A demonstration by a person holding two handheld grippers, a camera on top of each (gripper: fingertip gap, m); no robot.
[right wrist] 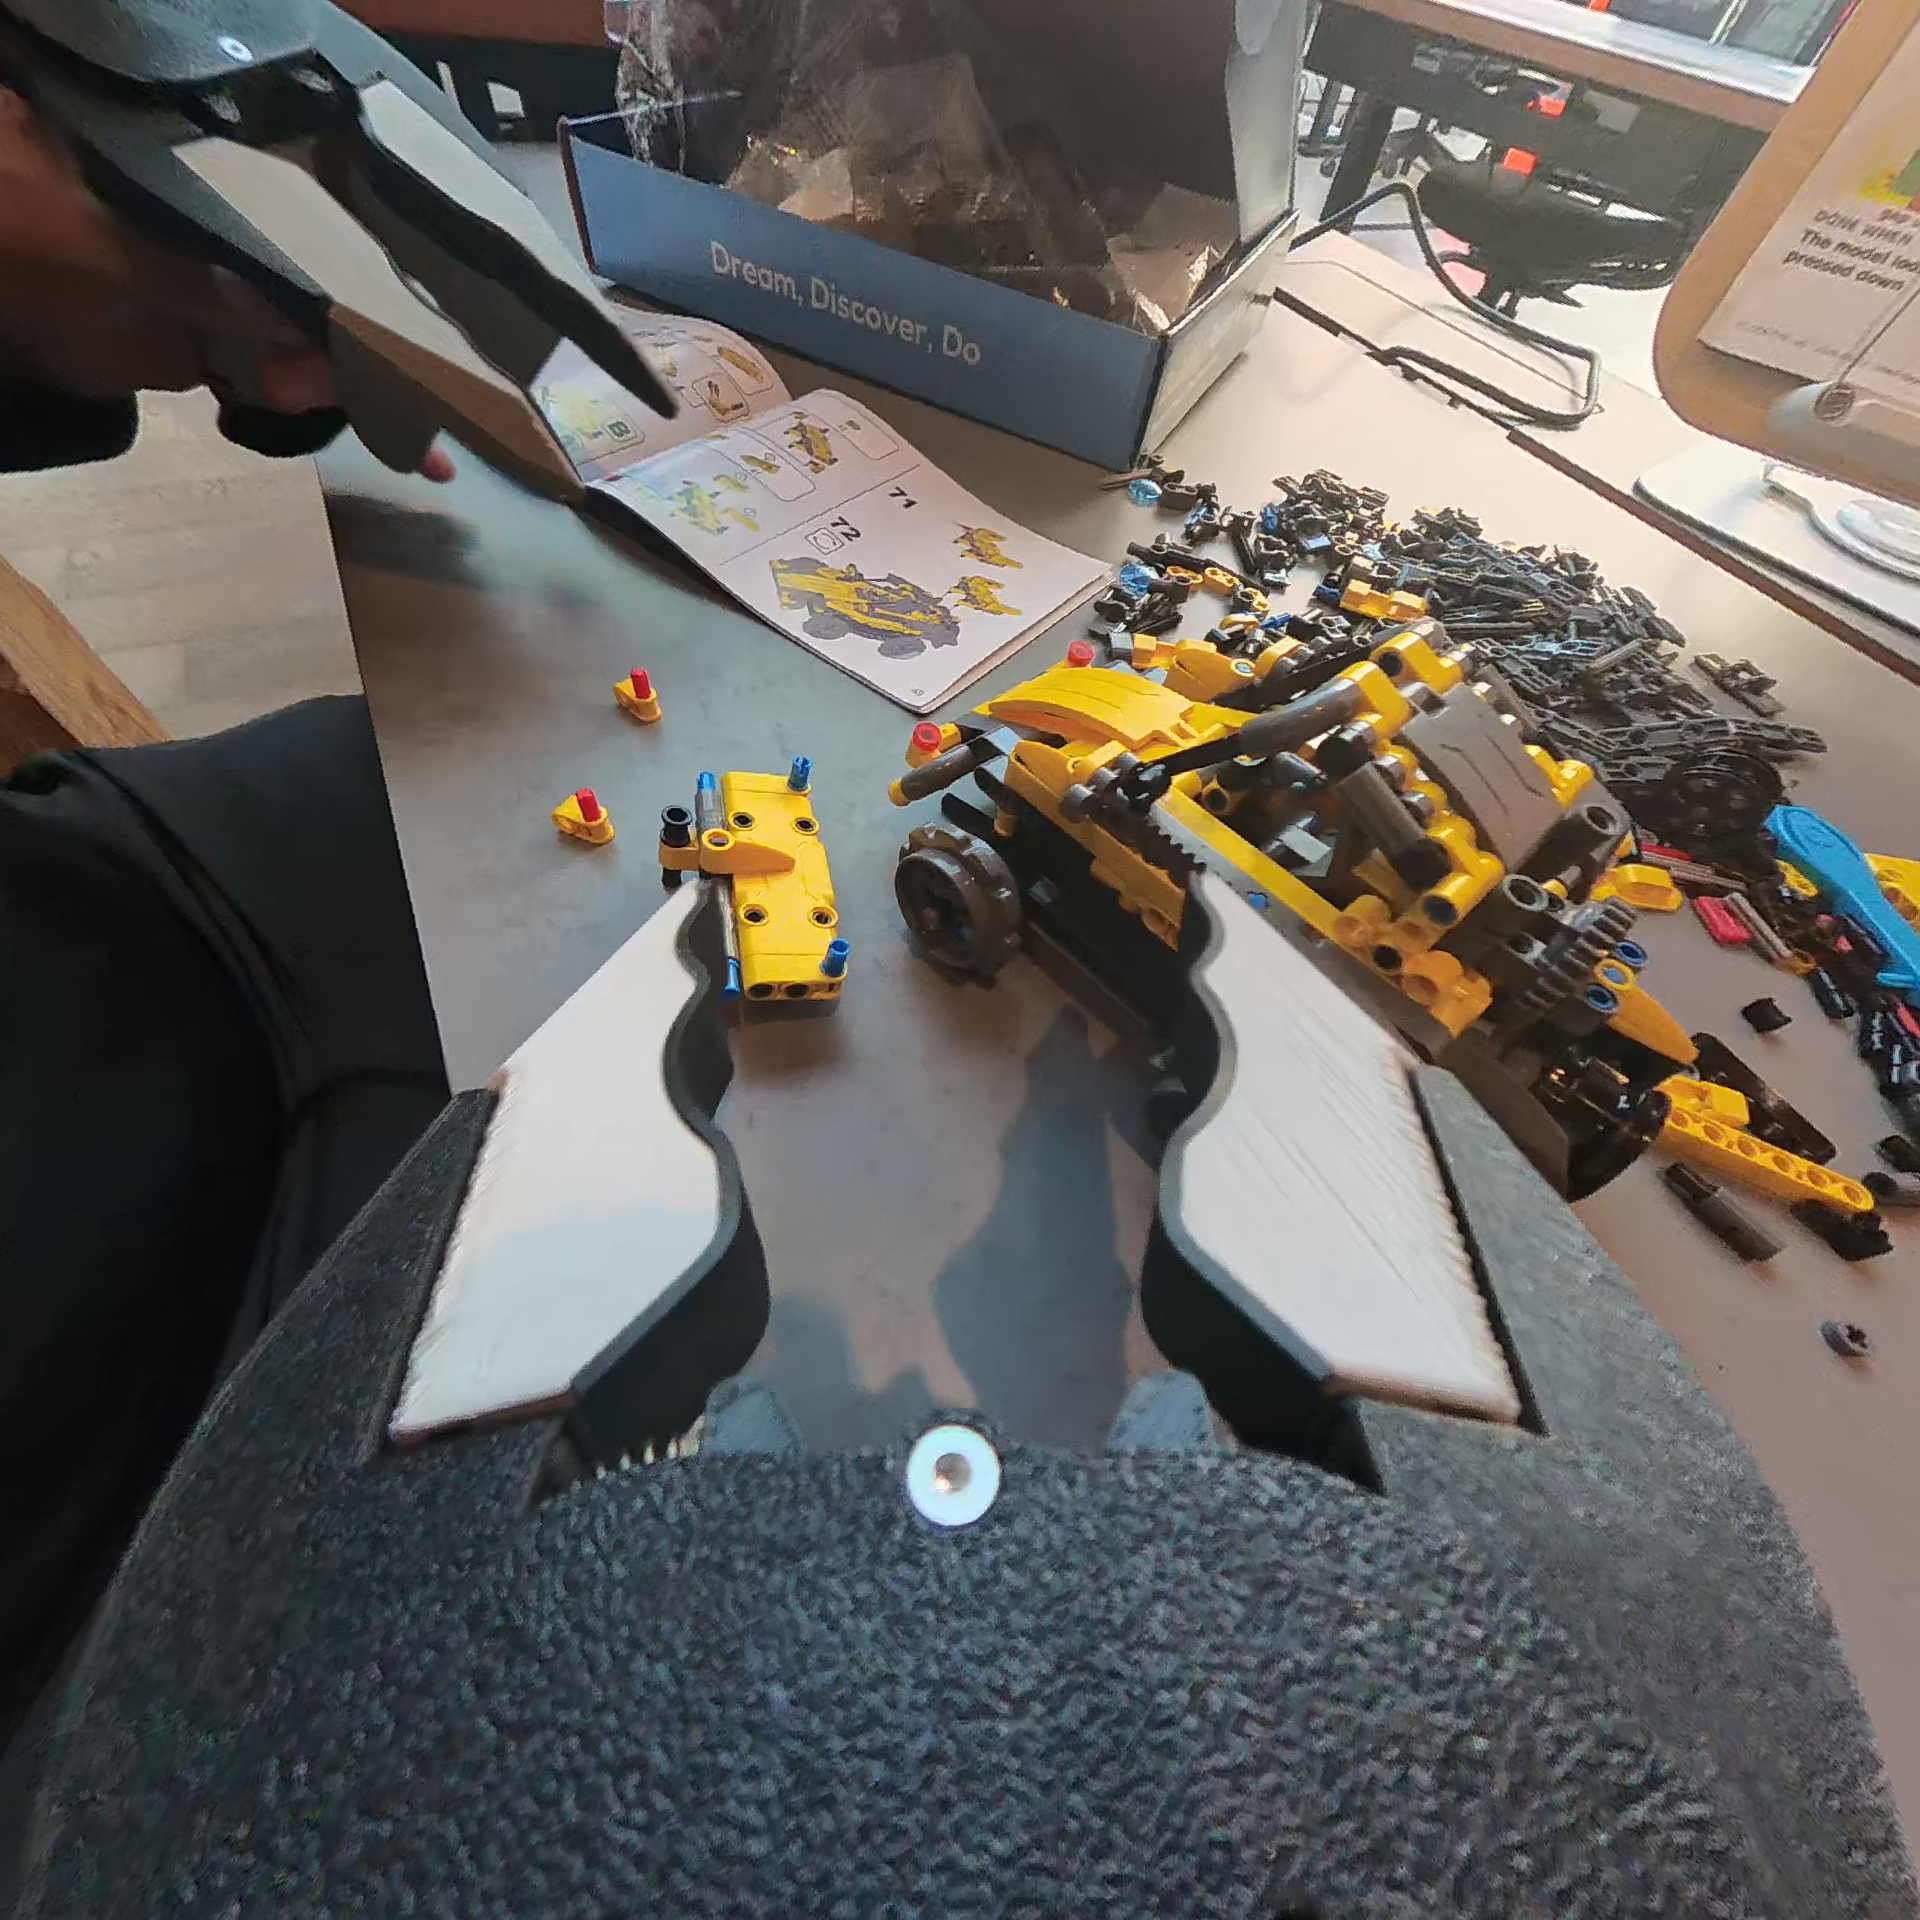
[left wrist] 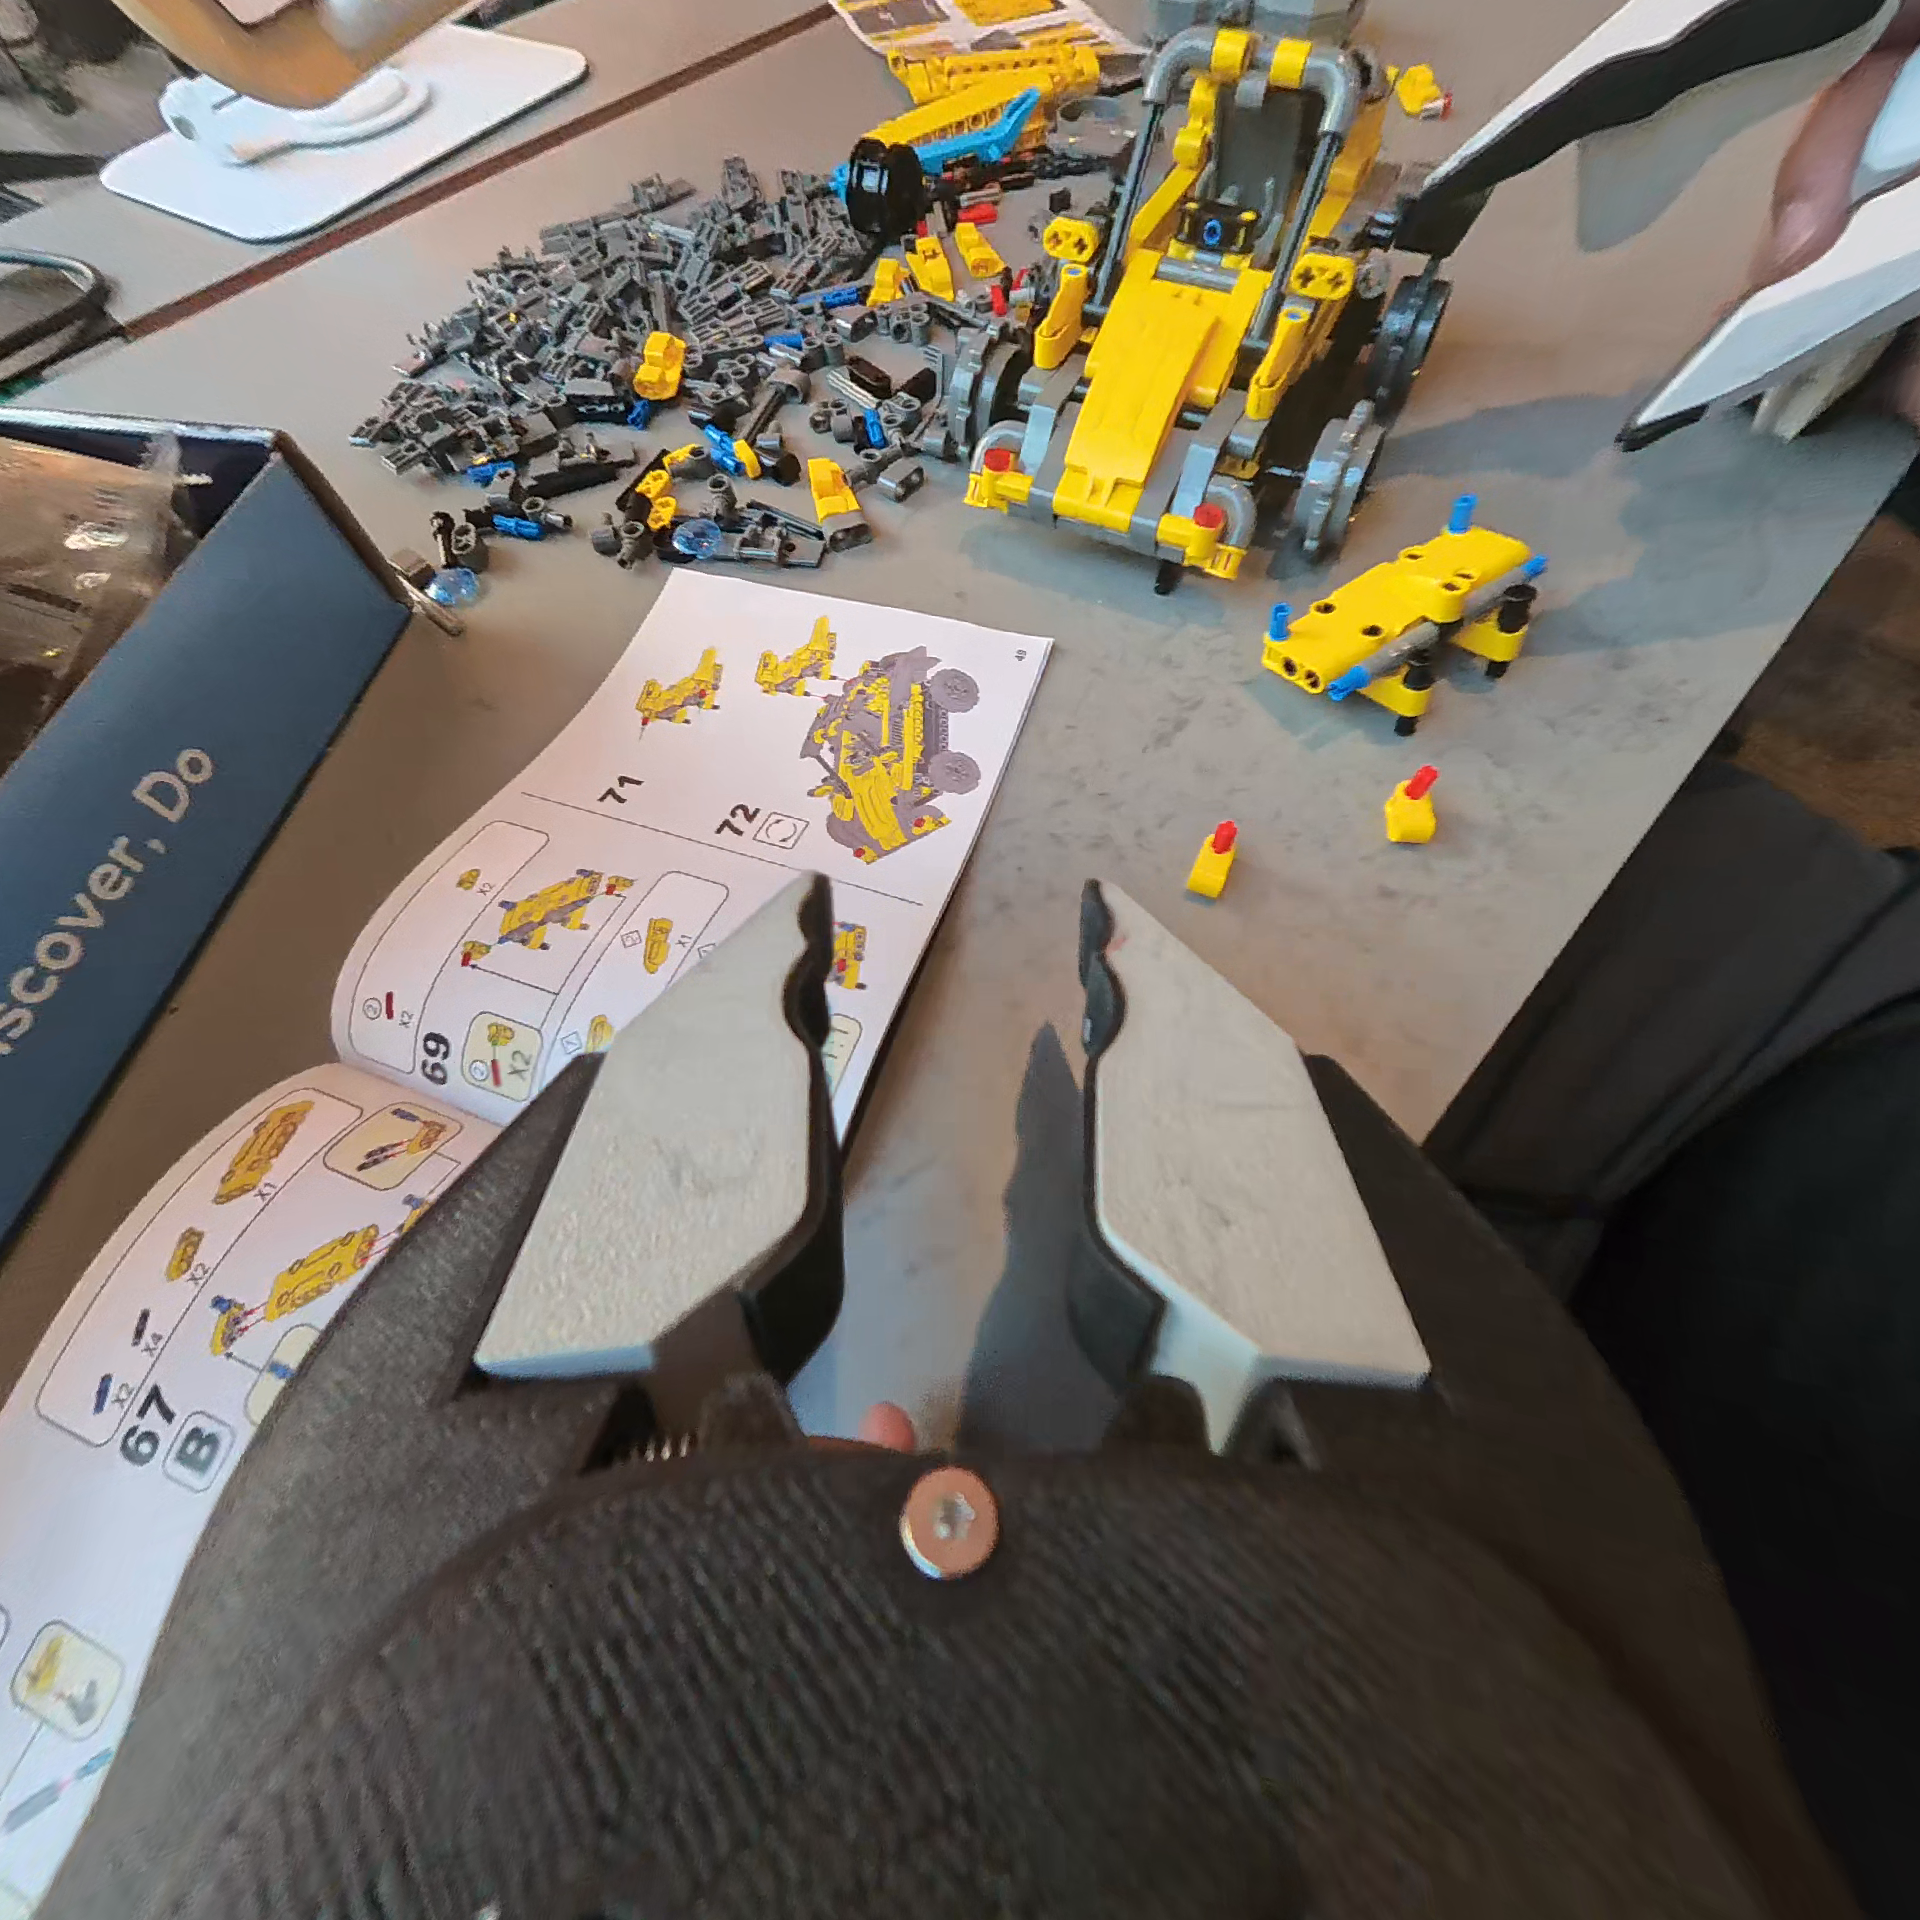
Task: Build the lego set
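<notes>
The left gripper hangs with its fingers parted and nothing between them, low over the near edge of the grey bench; one fingertip overlaps the open instruction booklet, which lies flat toward the near-left of the bench. Whether it touches the page I cannot tell. The right gripper is spread wide and also holds nothing — its left fingertip is just beside the small yellow block assembly, its right fingertip in front of the flank of the half-built yellow vehicle.

As a judgement only: any grip on the block assembly would go best across its flat yellow sides, clear of the blue pins at its corners and the grey rod along one edge, since those look apt to pop out under pressure.

Counted: one vehicle, one block assembly, one booklet, and two small yellow pieces with red pegs and, lying well apart from each other near the bench's front edge. A heap of loose dark parts — too many to count — spreads toward the far side, and one dark blue cardboard box stands open at the bench's left edge.
</notes>
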